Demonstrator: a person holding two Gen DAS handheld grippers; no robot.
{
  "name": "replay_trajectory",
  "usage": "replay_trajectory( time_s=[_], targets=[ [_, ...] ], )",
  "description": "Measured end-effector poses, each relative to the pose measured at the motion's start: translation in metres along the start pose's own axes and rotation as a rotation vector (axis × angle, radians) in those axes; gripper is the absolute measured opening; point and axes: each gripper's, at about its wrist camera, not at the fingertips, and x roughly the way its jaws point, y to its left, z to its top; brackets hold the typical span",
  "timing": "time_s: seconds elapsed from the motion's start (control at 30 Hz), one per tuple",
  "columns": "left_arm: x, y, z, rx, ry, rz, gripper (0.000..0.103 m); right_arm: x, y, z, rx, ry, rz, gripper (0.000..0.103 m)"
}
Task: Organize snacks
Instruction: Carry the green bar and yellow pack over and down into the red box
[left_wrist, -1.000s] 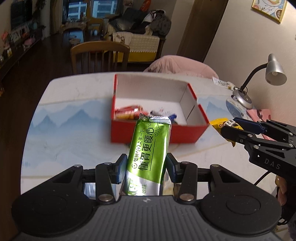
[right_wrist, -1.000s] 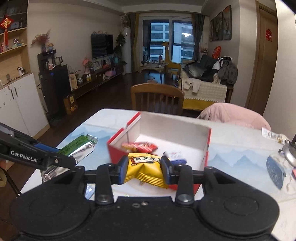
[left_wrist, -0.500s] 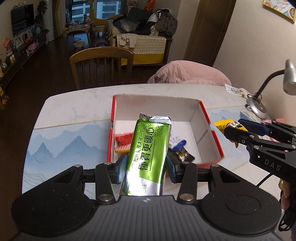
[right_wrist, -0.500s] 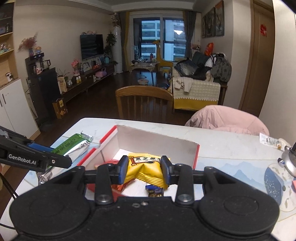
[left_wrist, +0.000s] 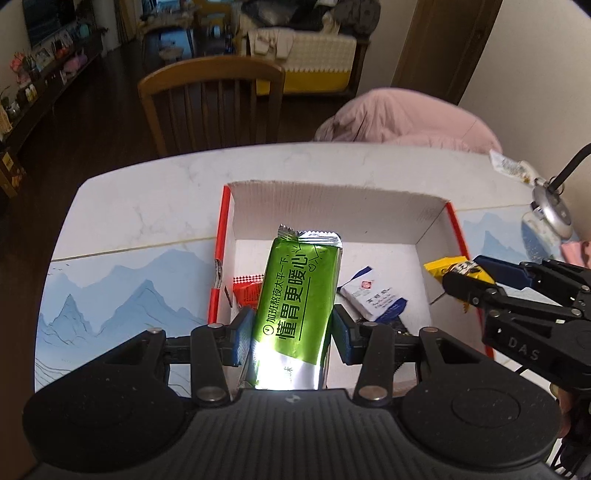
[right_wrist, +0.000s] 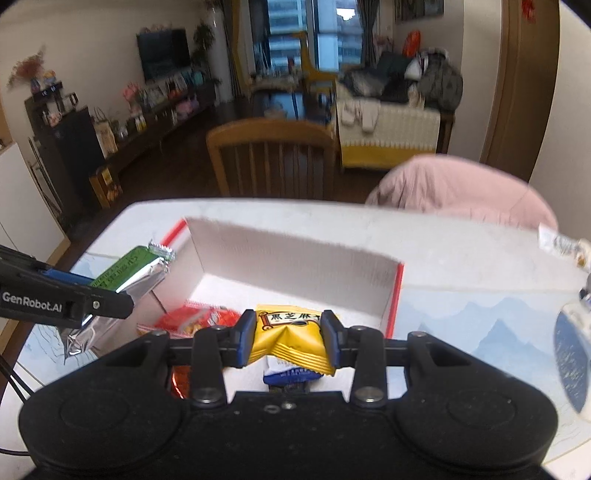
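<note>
So I'm over a white marble-look desk (left_wrist: 147, 199) with a blue mountain-print mat (left_wrist: 122, 295) on it, in a living/dining room: wooden chair (left_wrist: 210, 99) at the far edge, a pink cushion (left_wrist: 406, 122) next to it, a sofa piled with clothes (right_wrist: 391, 96) further back, and a TV (right_wrist: 162, 53) on the left wall. A desk lamp (left_wrist: 550, 210) sits at the right.

My left gripper (left_wrist: 291, 332) is pinching a green bar (left_wrist: 299, 291) above the red box (left_wrist: 221, 236), which is white inside and open on top. The wrapper has Chinese text; I can't read it reliably. My right gripper (right_wrist: 288, 332) is clamped on a yellow pack (right_wrist: 291, 339), also with Chinese characters on a banner, held over the box. In the box lie a red pack (right_wrist: 195, 321) and a white-and-blue pack (left_wrist: 373, 299). The grippers read "GenRobot.AI" on the left one and "DAS" on the right one.
</note>
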Motion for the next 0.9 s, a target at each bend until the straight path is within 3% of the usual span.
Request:
replay_trajectory(
  time_s=[0.33, 0.6, 0.9],
  targets=[
    [0.056, -0.002, 0.020, 0.009, 0.121, 0.065, 0.044, 0.061, -0.010, -0.006, -0.006, 0.155, -0.008, 0.036],
    [0.084, -0.002, 0.022, 0.019, 0.195, 0.091, 0.044, 0.086, 0.002, -0.013, -0.094, 0.208, -0.012, 0.036],
    [0.101, -0.004, 0.017, 0.030, 0.236, 0.096, 0.045, 0.097, -0.002, -0.020, -0.098, 0.253, -0.020, 0.033]
  ],
)
